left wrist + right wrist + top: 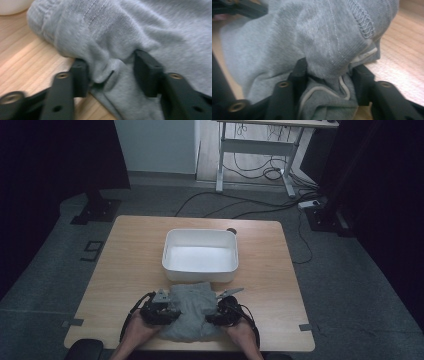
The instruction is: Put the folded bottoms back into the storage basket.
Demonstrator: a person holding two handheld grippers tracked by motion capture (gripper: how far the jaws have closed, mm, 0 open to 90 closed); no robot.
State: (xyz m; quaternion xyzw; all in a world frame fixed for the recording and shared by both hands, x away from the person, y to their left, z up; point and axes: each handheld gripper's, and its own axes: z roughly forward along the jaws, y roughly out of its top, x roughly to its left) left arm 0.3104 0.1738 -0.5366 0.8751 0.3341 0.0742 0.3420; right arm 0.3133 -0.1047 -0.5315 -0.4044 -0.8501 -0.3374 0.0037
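So the grey garment (191, 310) is bunched up by the bench's (125, 265) near edge, just in front of the white tub (200, 256). Left tongs (167, 309) are clenched on its left side, right tongs (216, 312) are pinching a fold with the white cord (344, 87).

A rumpled grey knit-cotton garment (192, 309) lies bunched in a soft heap on the wooden tabletop (125, 265), near the front edge. Its folds show stitched seams, an overlocked hem and a pale drawcord (344, 87) looping out from the cloth.
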